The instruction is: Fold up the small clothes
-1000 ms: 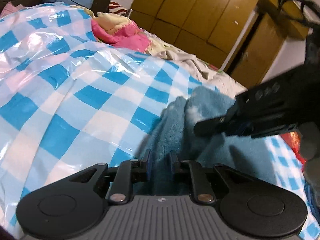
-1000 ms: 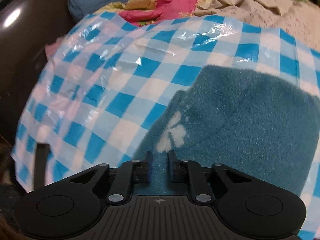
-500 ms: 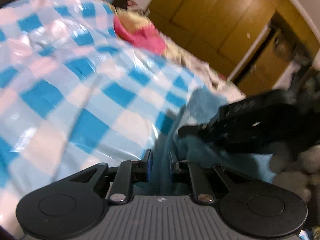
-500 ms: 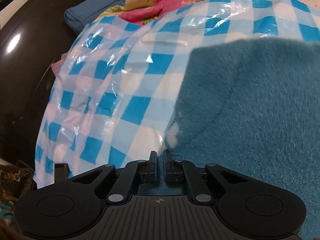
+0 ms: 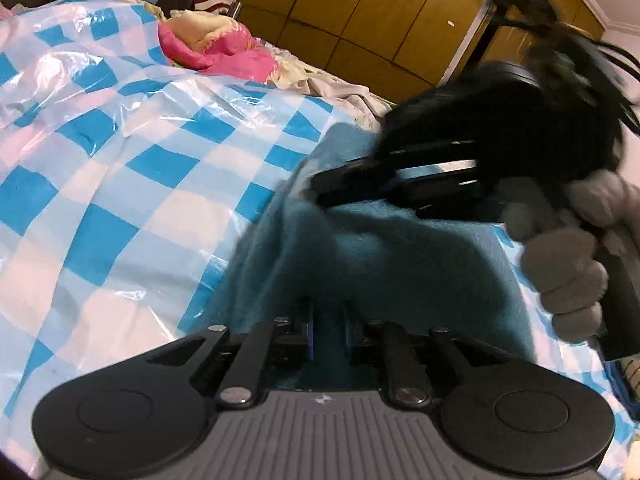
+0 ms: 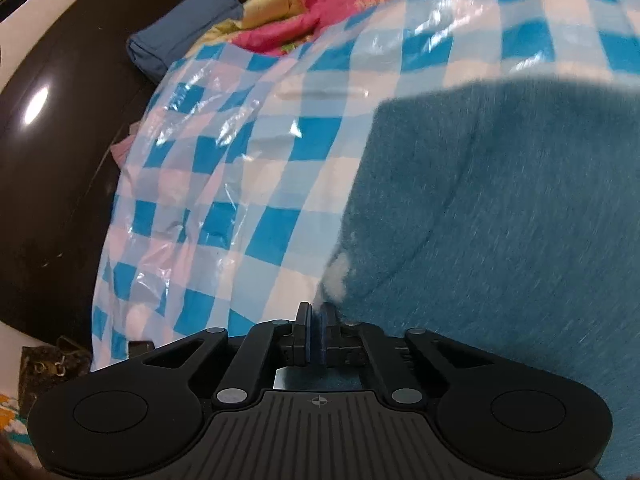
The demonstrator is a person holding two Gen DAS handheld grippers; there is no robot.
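On the near right of the checked plastic sheet (image 5: pixel 140 152), I hold the teal fleece garment (image 6: pixel 500 220) lifted by its edge in both the right gripper (image 6: pixel 316 334) and the left gripper (image 5: pixel 326 330), each pinched narrowly on the pile, and I judge uneven pulling could slip it free and spoil the fold.

The left hand-held gripper (image 5: pixel 328 320) has its jaws narrowly parted around cloth. The right hand-held gripper (image 6: pixel 316 330) is pinched closed, held by a gloved hand (image 5: pixel 560 272).

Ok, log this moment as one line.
fold underway | left gripper shut on teal garment | right gripper shut on its edge | checked sheet underneath
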